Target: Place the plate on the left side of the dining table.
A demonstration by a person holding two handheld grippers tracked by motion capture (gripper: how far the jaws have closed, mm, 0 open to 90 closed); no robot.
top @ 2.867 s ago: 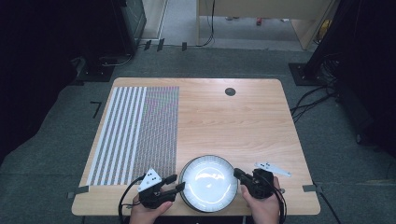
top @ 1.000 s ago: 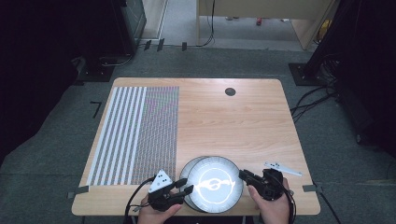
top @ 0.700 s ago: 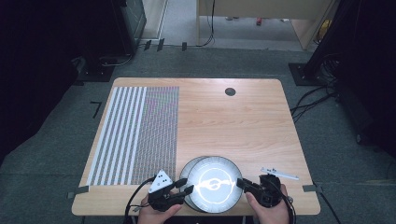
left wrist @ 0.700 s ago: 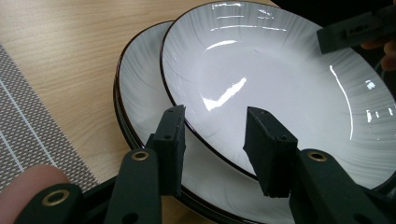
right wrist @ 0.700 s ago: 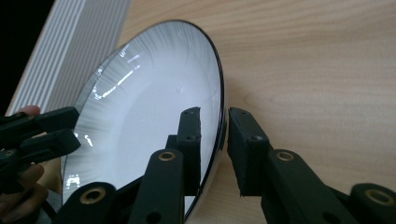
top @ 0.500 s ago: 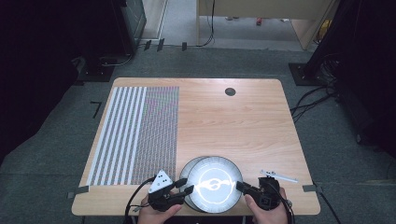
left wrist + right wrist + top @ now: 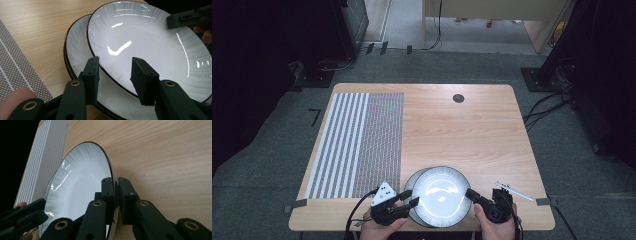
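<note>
a: r tongs [image 7: 114, 195] first?
b: clamped on the rim of the upper plate [image 7: 80, 192]. jaws have just been closing, rim's between them, pads pinching it on either side, almost together. in the r gripper view the plate stands steep on edge next to the bare wood of the counter [image 7: 162, 152]. from the high view the r tongs [image 7: 471, 193] sit at the plate's right edge, the hand behind them near the counter's front edge.

a: l tongs?
b: l tongs [image 7: 113, 75] are apart, a clear gap between the jaws. the near rim of the upper plate [image 7: 145, 42] runs thru that gap, but i can't see the pads pressing on it. one jaw hangs over the lower plate [image 7: 77, 47], the other over the upper plate's white inside. high view puts the l tongs [image 7: 411, 200] at the plates' left edge, the grey 3-cornered plate on top.

a: where are the plates?
b: front centre of the counter, betw the two hands. two white plates w/ dark rims; the upper one [image 7: 443, 195] lies shifted to the right over the lower one [image 7: 412, 181], which peeks out as a crescent on the left.

a: anything round them?
b: striped mat [image 7: 357, 145] covers the left part of the counter, near the plates. a white pen-like thing [image 7: 514, 191] lies just beyond the r hand. small dark round disc [image 7: 458, 98] at the far edge, well apart. grey floor all round.
</note>
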